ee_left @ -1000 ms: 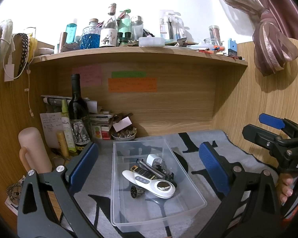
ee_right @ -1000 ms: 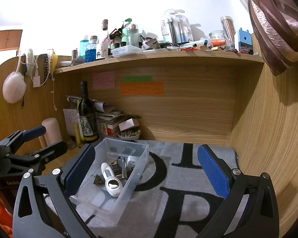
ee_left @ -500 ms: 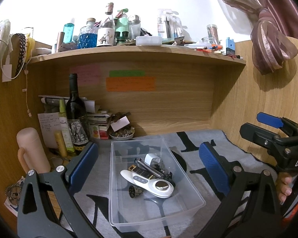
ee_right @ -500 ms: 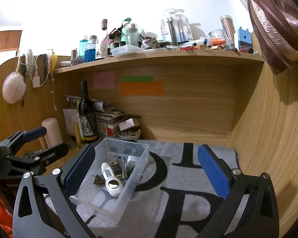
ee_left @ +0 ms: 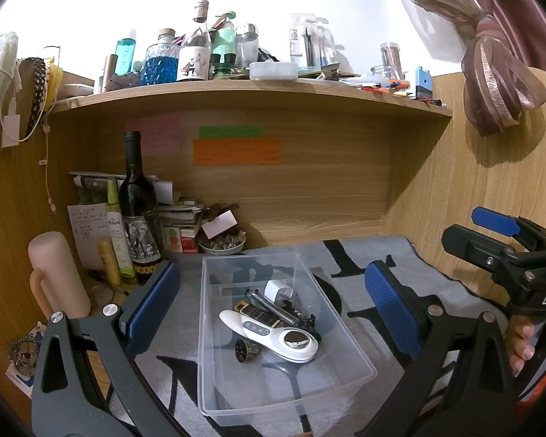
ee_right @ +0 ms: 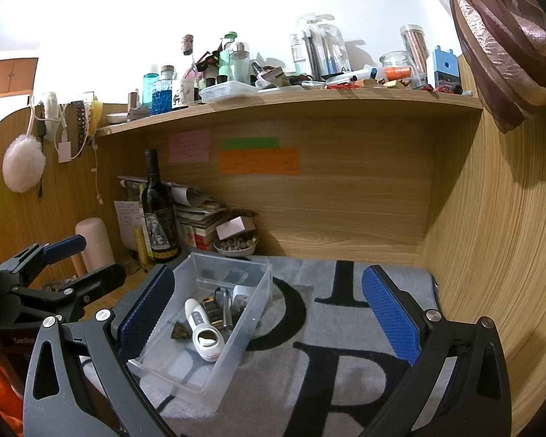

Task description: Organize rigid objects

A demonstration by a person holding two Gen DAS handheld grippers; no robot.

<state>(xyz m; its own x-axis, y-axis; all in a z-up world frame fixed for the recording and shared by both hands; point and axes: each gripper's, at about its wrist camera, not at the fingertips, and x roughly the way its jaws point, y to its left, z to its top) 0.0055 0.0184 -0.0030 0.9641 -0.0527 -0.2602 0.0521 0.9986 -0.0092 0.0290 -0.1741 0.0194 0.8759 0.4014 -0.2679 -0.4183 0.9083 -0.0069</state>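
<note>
A: Left wrist view, item one: left gripper [ee_left: 273,302], fingers spread wide, nothing between them, held above a clear plastic bin [ee_left: 349,377] on the grey lettered mat [ee_left: 400,255].

B: Bin contents?

A: White handheld device [ee_left: 273,337] with a round metal head, lying diagonally; a metal cylinder [ee_left: 276,307]; a white plug adapter [ee_left: 276,288]; a small dark piece [ee_left: 244,349] near the front. All loose, overlapping.

B: Hazard?

A: In my judgement, reaching for one piece could drag its neighbours, since they lie tangled. The light bin may also slide on the mat if a finger catches its wall.

B: Right wrist view?

A: Right gripper [ee_right: 269,313], likewise spread and empty, over bare mat to the right of the bin [ee_right: 236,342]. Same device [ee_right: 204,333] seen inside. A wine bottle [ee_right: 158,211] and a small bowl [ee_right: 235,245] of mixed bits stand behind the bin.

B: Hazard there?

A: A wide sweep leftward could knock the bin's wall or meet the other gripper.
</note>
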